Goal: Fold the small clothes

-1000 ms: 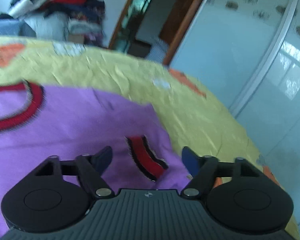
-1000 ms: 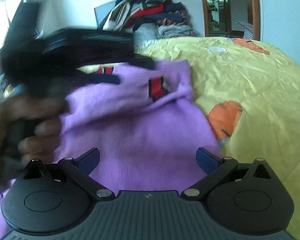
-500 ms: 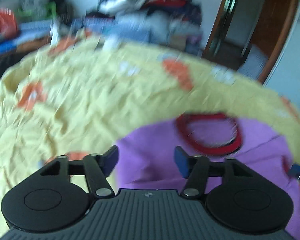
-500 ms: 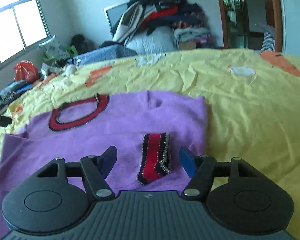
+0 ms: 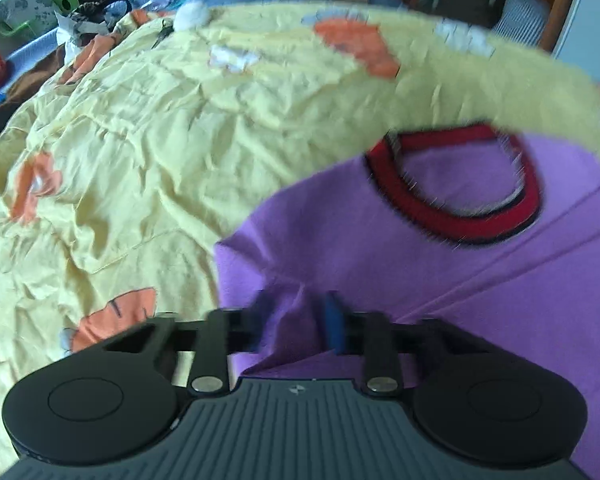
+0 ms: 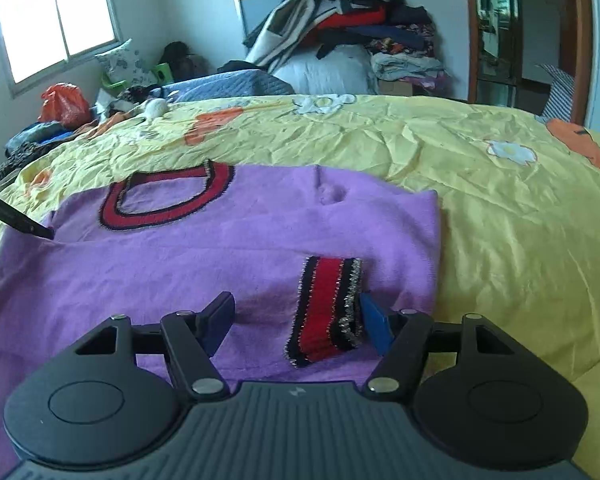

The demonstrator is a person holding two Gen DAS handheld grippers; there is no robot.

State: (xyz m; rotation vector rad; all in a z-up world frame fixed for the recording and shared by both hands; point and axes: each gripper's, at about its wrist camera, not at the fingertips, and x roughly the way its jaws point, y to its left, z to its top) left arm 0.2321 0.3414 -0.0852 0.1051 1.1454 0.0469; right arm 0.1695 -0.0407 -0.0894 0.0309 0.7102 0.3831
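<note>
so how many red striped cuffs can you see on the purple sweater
1: a red striped cuff lies folded onto the purple sweater between the right tool's fingers. The other sleeve's cuff may be hidden.

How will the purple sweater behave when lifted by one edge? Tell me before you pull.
The purple sweater will probably droop and drag: it is soft knit lying limp on the yellow bedspread. The folded sleeve with the red cuff may well slide open. The left gripper has fabric bunched between its jaws, so it likely gathers easily.

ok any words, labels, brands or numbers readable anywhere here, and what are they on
None can be read.
The left gripper and right gripper each carry only a small pale emblem on the body, no letters.
The purple sweater and yellow bedspread show patterns only, no text.
</note>
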